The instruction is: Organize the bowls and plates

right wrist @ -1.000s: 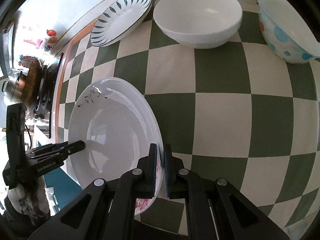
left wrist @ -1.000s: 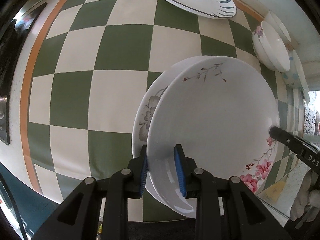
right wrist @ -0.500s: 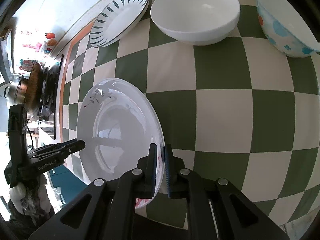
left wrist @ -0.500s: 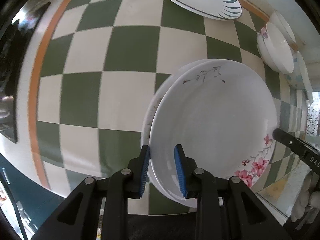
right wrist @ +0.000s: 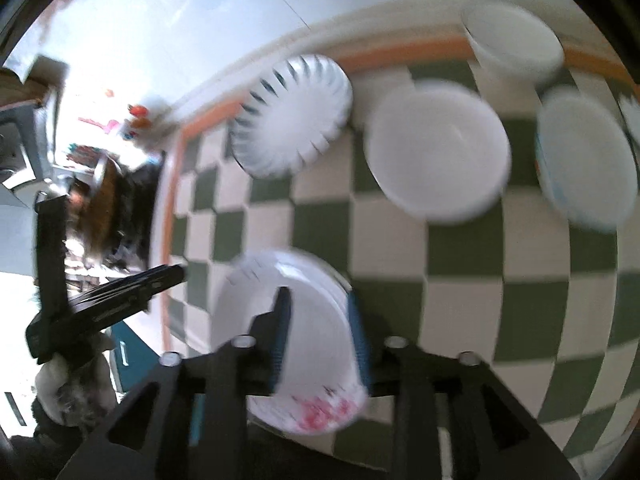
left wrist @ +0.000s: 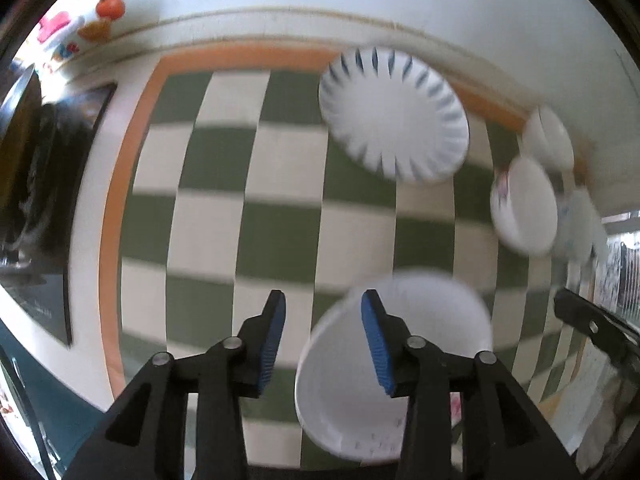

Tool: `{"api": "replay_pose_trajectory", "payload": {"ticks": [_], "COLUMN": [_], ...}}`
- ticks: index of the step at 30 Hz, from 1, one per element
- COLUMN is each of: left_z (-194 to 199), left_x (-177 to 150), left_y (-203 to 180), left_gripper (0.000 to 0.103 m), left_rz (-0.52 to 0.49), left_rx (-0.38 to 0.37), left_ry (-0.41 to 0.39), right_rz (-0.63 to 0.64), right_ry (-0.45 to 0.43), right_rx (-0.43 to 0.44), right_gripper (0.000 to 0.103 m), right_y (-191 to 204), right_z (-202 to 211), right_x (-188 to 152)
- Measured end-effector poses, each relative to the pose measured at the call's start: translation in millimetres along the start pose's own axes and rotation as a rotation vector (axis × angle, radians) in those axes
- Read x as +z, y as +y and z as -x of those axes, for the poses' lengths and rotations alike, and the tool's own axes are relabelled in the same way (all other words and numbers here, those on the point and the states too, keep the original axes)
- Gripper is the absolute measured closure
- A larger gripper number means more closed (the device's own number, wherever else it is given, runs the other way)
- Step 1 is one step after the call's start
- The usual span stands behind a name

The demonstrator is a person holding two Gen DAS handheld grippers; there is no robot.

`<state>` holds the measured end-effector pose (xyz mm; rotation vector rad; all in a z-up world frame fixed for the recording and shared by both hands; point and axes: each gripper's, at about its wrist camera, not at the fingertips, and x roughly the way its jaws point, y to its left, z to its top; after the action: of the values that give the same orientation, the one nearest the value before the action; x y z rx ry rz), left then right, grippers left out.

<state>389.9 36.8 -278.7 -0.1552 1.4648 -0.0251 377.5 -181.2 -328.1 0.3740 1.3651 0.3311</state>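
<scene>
The white plate with pink flowers [left wrist: 400, 364] lies stacked on another plate on the checked cloth; it also shows in the right wrist view [right wrist: 296, 344]. My left gripper [left wrist: 323, 340] is open, raised and drawn back to the plate's left edge, holding nothing. My right gripper [right wrist: 320, 344] is open, its jaws apart above the plate's right rim. A blue-striped plate [left wrist: 394, 116] lies at the back, also in the right wrist view [right wrist: 292, 114]. Both views are blurred by motion.
A plain white bowl [right wrist: 438, 154], a blue-dotted bowl [right wrist: 586, 164] and a white tub [right wrist: 514, 42] stand at the back right. A floral bowl [left wrist: 524, 204] is right of the striped plate. A stove with a pan [right wrist: 108, 208] sits left of the cloth.
Both grippers have opened and let go of the flowered plate, which now rests on the plate beneath. Both have lifted and pulled back, so more of the table shows.
</scene>
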Motion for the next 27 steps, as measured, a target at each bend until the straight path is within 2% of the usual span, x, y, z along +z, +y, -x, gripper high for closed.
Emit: {"api": "replay_pose_trajectory", "payload": {"ticks": [1, 5, 9, 13, 19, 22, 23, 25, 27], "left_z": [-3.3, -21.7, -54.3, -84.5, -111.0, -114.8, -114.6, -112.7, -111.5], "left_x": [11.4, 56.0, 96.8, 122.5, 140.9, 143.4, 143.9, 144.1, 143.9], "left_y": [2.8, 8.4, 16.1, 20.7, 20.7, 17.4, 16.8, 15.0, 15.2], "left_gripper": [0.066, 0.066, 0.066, 0.066, 0.066, 0.080, 0.087, 0.088, 0.089], "left_rz": [0.010, 0.048, 0.081, 0.088, 0.068, 0.046, 0.043, 0.038, 0.037], "left_rx": [-0.007, -0.037, -0.066, -0.066, -0.069, -0.077, -0.090, -0.084, -0.085], "left_ry": [-0.005, -0.005, 0.039, 0.076, 0.108, 0.108, 0.104, 0.094, 0.081], "right_rz": [0.001, -0.008, -0.042, -0.089, -0.105, -0.104, -0.106, -0.110, -0.108], "right_ry": [-0.015, -0.055, -0.063, -0.018, 0.047, 0.060, 0.068, 0.091, 0.084], "right_rx": [0.011, 0.009, -0.031, -0.075, -0.133, -0.159, -0.161, -0.165, -0.153], "right_gripper": [0.060, 0.060, 0.060, 0.060, 0.061, 0.067, 0.077, 0.093, 0.093], "right_y": [5.4, 16.1, 13.1, -2.2, -16.3, -21.8, -23.4, -26.3, -27.7], "right_z": [2.7, 0.3, -24.2, -68.0, -113.5, -127.0, -130.7, -139.1, -141.7], "right_x": [12.6, 63.5, 117.6, 165.1, 201.2, 208.5, 209.9, 210.9, 210.7]}}
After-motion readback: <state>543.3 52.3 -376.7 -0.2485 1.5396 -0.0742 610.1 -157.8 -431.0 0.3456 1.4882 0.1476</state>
